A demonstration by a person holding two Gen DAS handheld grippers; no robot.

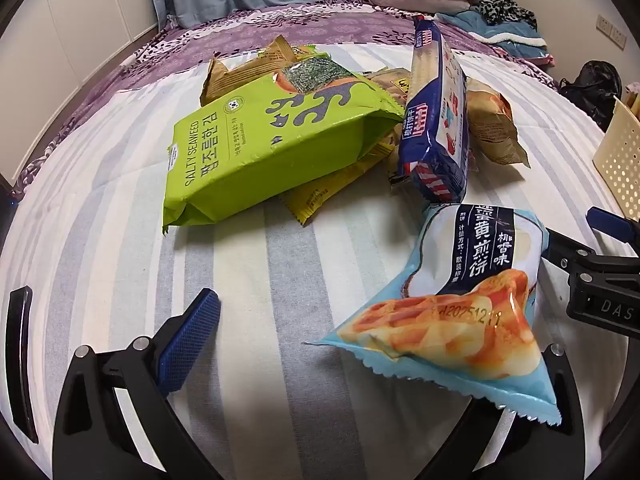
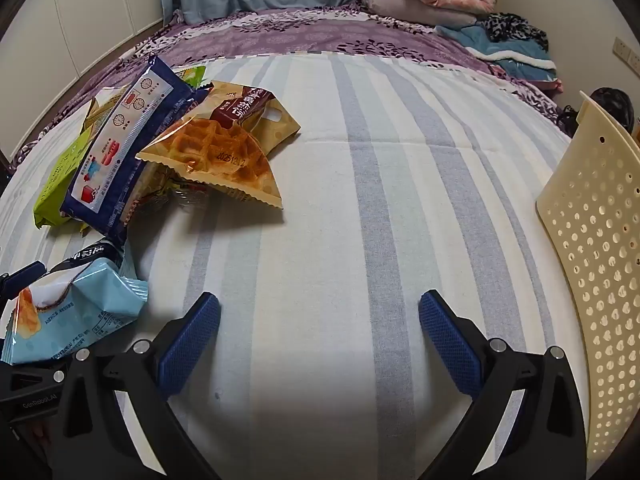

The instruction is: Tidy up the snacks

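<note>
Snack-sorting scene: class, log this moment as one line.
left gripper: open beside light blue packet | right gripper: open, empty | basket: right | pile: unsorted

A broad stretch of the striped bedsheet (image 2: 360,200) is left open ahead of the right gripper (image 2: 319,336). It is bounded on the right by a cream perforated plastic basket (image 2: 600,280) and on the left by piled snack packets (image 2: 160,140); the light-blue wafer packet (image 1: 460,312) is crowded against the left gripper (image 1: 352,340).

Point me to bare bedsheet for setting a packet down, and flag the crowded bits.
Free: the wide striped sheet between the waffle packet and the perforated basket, ahead of the open right gripper. Smaller patch: between the green seaweed bag and the left gripper. Crowded: the snack pile around the blue packet and light-blue packet.
</note>
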